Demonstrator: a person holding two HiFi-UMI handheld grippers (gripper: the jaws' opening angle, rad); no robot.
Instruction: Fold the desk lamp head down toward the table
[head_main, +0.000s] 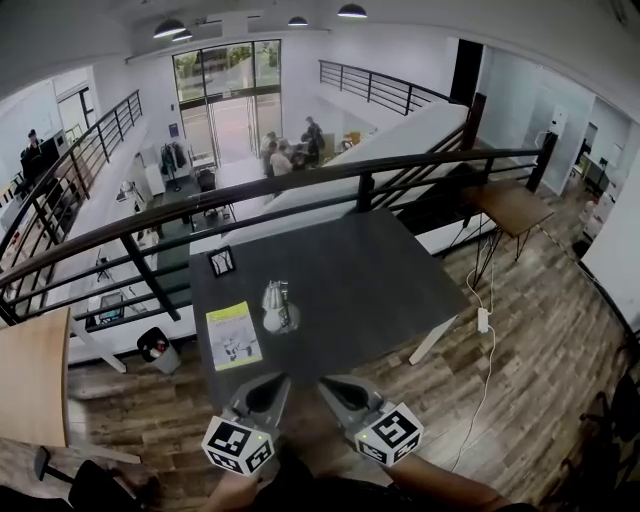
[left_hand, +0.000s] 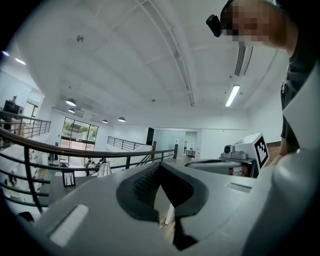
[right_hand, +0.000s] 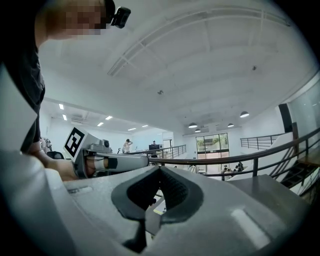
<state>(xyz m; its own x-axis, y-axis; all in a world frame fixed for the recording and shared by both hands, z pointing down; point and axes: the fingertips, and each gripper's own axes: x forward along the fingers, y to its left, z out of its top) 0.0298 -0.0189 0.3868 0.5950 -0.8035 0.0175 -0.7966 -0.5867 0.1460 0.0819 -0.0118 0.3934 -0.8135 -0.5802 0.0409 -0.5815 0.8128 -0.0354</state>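
1. The desk lamp (head_main: 278, 305) stands mid-worktop (head_main: 380, 280) beside a booklet (head_main: 233, 335), untouched
2. The left hand-held gripper (head_main: 270, 388) and right hand-held gripper (head_main: 338, 388) are clenched empty, held short of the lamp and aimed at it, likely readying the reach

I'm standing on the upper level of a big, open, modern office. A dark table (head_main: 380, 280) sits on a wood floor (head_main: 520, 370) right against a black railing (head_main: 300, 185), and past it I look down on a lower floor with desks (head_main: 130, 190) and a small group of people (head_main: 285, 155) near tall glass doors (head_main: 228, 95). A white staircase (head_main: 420, 125) climbs up on the right, another railed walkway runs along the left, and round lights (head_main: 351, 11) hang from the white ceiling.
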